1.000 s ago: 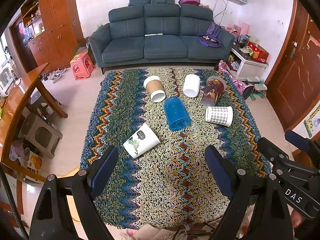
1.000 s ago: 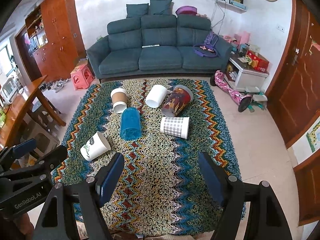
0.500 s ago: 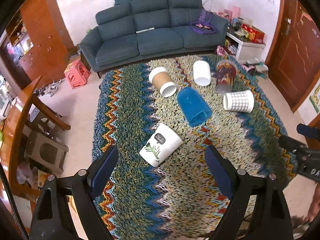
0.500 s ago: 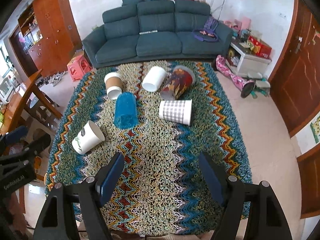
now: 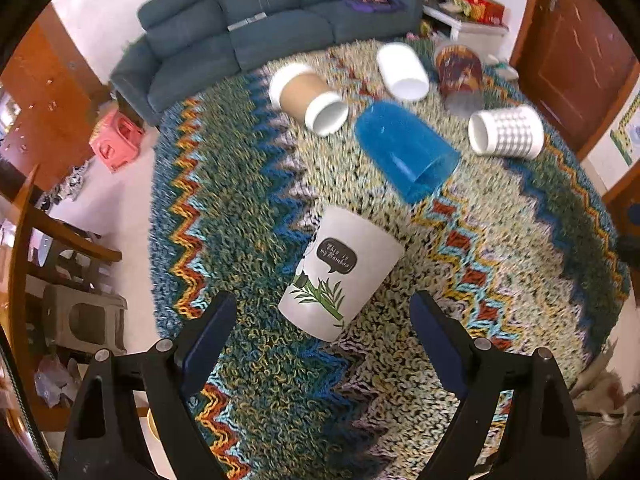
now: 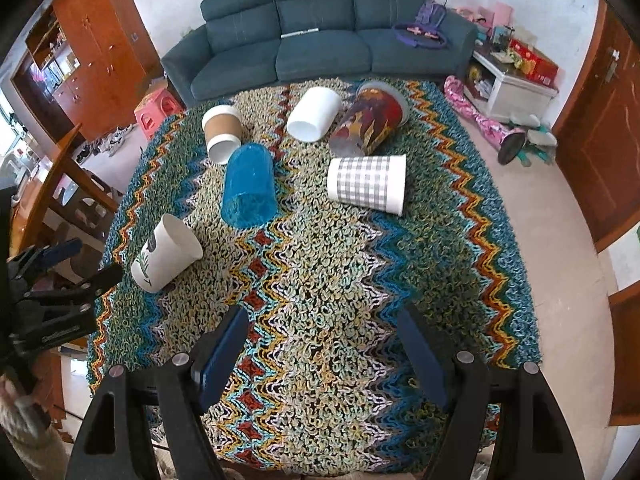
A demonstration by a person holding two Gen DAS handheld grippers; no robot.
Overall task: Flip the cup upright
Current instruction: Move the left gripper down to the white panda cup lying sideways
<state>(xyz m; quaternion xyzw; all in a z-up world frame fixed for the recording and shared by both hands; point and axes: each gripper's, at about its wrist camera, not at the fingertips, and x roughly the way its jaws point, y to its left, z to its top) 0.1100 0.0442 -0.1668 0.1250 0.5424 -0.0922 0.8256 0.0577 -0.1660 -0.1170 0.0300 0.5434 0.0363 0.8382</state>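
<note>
Six cups lie on their sides on a zigzag-patterned shaggy cloth (image 6: 340, 280) that covers a table. At the far side lie a brown-sleeved paper cup (image 6: 222, 130), a plain white cup (image 6: 314, 114) and a dark cup with a red and gold picture (image 6: 370, 122). Nearer, a translucent blue plastic cup (image 6: 249, 186) lies with its mouth toward the cameras, just beside the brown-sleeved one, and a grey-checked white cup (image 6: 368, 184) lies to its right, well apart from it. All the cup mouths that can be seen show nothing inside.

The white bamboo-print cup (image 5: 340, 272) lies nearest the left gripper (image 5: 324, 336), its narrower base toward the gripper and its wide mouth pointing away toward the blue cup; the blue cup's rim is near that mouth but apart from it. Nothing stands between the gripper and this cup. The left gripper is spread wide, its two blue-padded fingers (image 5: 208, 336) standing either side of the cup's base end without touching it, hovering above the cloth.

The right gripper (image 6: 326, 352) is also released, fingers wide apart over bare cloth at the near middle of the table, with no cup between them. From its camera the left gripper's black frame (image 6: 52, 300) shows at the left edge, just beside the bamboo-print cup (image 6: 166, 254).

Behind the table stand a dark teal sofa (image 6: 320, 36), a pink stool (image 6: 154, 114) and wooden cabinets (image 6: 92, 40)
</note>
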